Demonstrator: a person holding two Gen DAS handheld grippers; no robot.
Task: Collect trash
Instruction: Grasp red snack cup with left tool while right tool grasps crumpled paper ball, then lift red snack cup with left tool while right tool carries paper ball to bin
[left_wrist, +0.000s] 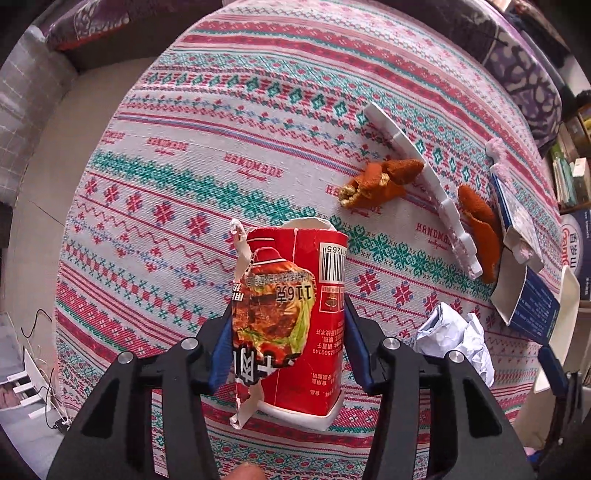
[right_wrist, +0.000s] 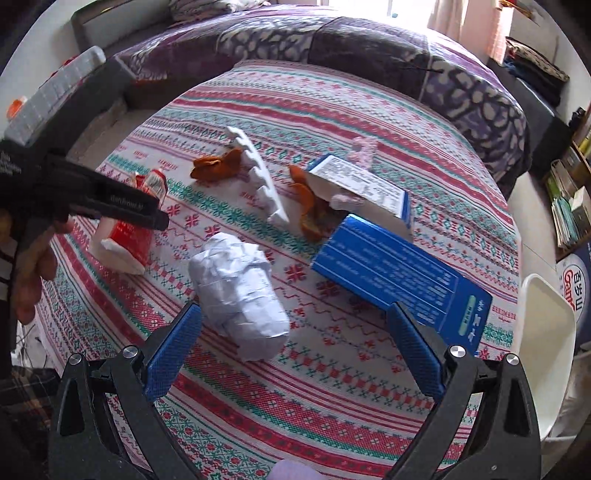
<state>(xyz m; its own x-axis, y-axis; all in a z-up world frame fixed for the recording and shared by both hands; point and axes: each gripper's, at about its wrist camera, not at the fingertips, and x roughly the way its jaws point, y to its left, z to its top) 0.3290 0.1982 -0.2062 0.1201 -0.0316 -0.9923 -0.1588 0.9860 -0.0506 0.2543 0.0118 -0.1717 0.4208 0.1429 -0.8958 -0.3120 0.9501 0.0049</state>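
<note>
A torn red food carton (left_wrist: 295, 317) stands on the patterned tablecloth (left_wrist: 221, 155). My left gripper (left_wrist: 288, 306) points down over it, and its blue pads press on the carton's two sides. From the right wrist view, that left gripper (right_wrist: 122, 206) covers the carton (right_wrist: 129, 236) at the left. A crumpled white paper ball (right_wrist: 240, 291) lies just ahead of my right gripper (right_wrist: 295, 310), close to its left finger. The right gripper is open and touches nothing. The paper ball (left_wrist: 458, 336) also lies right of the carton.
Orange peels (right_wrist: 218, 166), a white toothed foam strip (right_wrist: 258, 177) and an open blue box (right_wrist: 399, 266) with pink foam bits lie further back on the table. A white plastic seat (right_wrist: 546, 317) stands at the right edge. A purple sofa (right_wrist: 369, 48) runs behind.
</note>
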